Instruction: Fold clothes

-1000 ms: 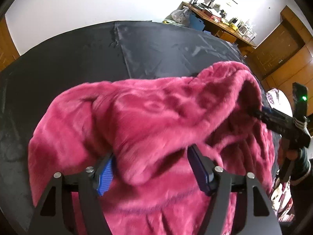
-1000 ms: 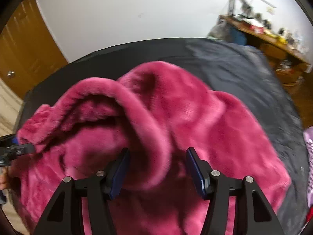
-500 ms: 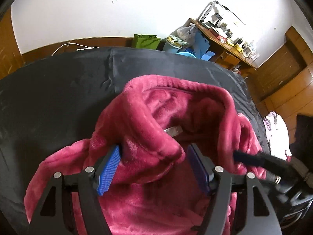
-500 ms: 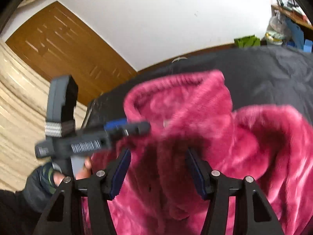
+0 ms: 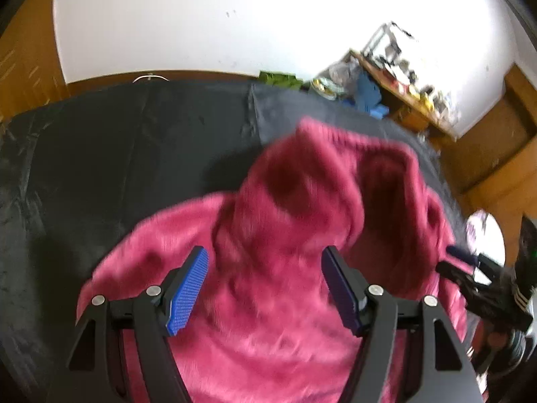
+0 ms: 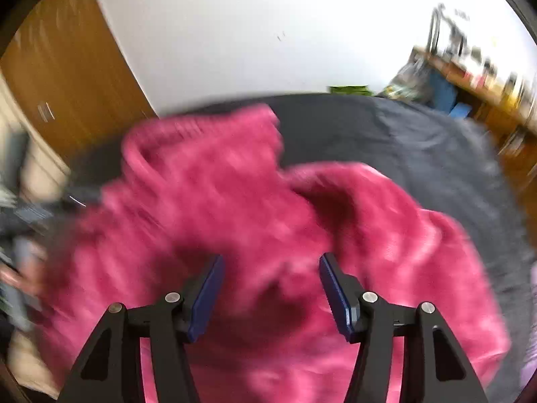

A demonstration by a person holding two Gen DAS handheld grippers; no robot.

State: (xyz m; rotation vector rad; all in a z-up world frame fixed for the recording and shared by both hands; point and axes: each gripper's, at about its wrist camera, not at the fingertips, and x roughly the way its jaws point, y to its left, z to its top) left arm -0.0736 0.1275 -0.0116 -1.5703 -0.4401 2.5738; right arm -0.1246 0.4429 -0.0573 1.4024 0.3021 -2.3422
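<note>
1. One fluffy dark pink fleece garment (image 5: 285,201) lies on one big black cloth-covered surface (image 5: 117,151). Part of it is bunched up into a tall lump, and the rest is spread out flat below.
2. Two grippers are at work, one in each hand.
3. Left gripper (image 5: 265,255): it has two black fingers, and each finger has one blue ribbed pad (image 5: 188,288). A thick fold of the pink fleece sits between the two pads, and they pinch it. The jaws stand quite wide because the fold is so fat.
4. Right gripper (image 6: 270,258): it also has two black fingers with two dark blue pads (image 6: 335,295). A fat fold of the same pink fleece is squeezed between them. This view is very blurry.
5. Four small silver screws (image 5: 153,290) show on the left gripper's fingers, two on each side.
6. In the left wrist view the right gripper pokes in from the right edge, with its tips at the edge of the fleece.
7. One white wall (image 5: 235,27) stands behind the black surface.
8. One wooden desk (image 5: 412,100) stands at the back right, with lots of small things on it. They are too blurry to count.
9. One green bag (image 5: 278,79) sits on the floor by the wall.
10. One brown wooden door (image 6: 67,67) shows at the left of the right wrist view.
</note>
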